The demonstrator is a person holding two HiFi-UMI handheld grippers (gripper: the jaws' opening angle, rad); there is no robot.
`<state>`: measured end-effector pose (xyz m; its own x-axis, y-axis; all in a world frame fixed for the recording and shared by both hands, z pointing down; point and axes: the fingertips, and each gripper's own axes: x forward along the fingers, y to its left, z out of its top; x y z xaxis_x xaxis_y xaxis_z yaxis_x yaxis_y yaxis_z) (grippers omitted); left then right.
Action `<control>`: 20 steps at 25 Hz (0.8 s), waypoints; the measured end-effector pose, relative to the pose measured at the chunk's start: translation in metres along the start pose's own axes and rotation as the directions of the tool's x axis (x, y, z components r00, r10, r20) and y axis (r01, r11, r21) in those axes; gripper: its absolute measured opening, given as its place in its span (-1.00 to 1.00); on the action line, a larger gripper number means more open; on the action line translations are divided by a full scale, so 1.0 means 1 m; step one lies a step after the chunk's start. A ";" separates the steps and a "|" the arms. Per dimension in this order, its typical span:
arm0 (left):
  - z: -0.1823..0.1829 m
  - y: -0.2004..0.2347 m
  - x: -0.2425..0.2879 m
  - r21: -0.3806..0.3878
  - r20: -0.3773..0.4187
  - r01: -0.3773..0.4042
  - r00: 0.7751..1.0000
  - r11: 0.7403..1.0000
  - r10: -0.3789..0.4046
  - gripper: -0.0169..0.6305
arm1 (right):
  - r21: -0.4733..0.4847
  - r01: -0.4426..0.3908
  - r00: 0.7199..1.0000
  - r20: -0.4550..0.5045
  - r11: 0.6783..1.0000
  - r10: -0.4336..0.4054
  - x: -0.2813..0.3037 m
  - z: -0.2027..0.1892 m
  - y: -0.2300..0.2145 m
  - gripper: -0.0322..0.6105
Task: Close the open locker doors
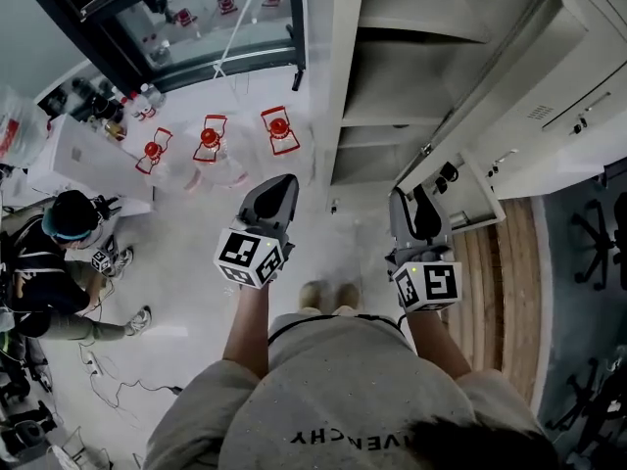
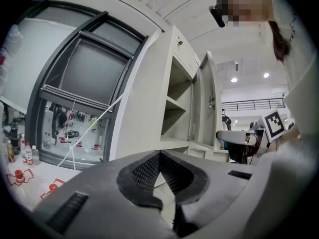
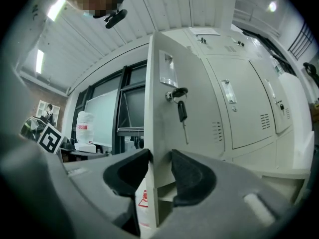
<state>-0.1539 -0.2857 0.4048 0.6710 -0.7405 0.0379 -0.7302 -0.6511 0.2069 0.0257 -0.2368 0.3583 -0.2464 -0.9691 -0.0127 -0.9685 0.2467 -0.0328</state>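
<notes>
The tall white locker (image 1: 392, 96) stands with its shelves showing, its door (image 1: 460, 189) swung out toward me. In the right gripper view that door (image 3: 189, 108) fills the middle, a key (image 3: 182, 111) hanging from its lock. My right gripper (image 3: 160, 163) straddles the door's free edge, its jaws slightly apart and not clearly pressing on it; it shows as well in the head view (image 1: 421, 204). Left of it, my left gripper (image 1: 277, 192) hangs in free air with its pads together. Its own view (image 2: 160, 156) looks at the open locker (image 2: 179, 113) from the side.
Closed locker doors (image 3: 249, 103) run on to the right of the open one. A person (image 1: 59, 253) crouches at the left by a white table. Red-marked bottles (image 1: 211, 140) stand on the floor before a glass wall (image 1: 196, 18). Cables (image 1: 108, 380) trail at lower left.
</notes>
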 end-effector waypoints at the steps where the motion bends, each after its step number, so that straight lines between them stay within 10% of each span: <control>1: -0.001 0.001 -0.002 -0.001 0.000 -0.004 1.000 1.000 0.004 -0.95 | 0.003 -0.004 1.000 -0.002 1.000 0.004 0.004 -0.001 0.003 -0.48; 20: -0.011 0.030 -0.027 -0.026 -0.002 -0.102 0.995 0.994 0.102 -0.95 | 0.023 -0.039 0.999 -0.016 0.999 0.039 0.093 -0.010 0.030 -0.53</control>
<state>-0.1928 -0.2832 0.4205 0.5932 -0.8028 0.0606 -0.7914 -0.5676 0.2270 -0.0267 -0.3194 0.3659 -0.2848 -0.9586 0.0021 -0.9571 0.2843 -0.0557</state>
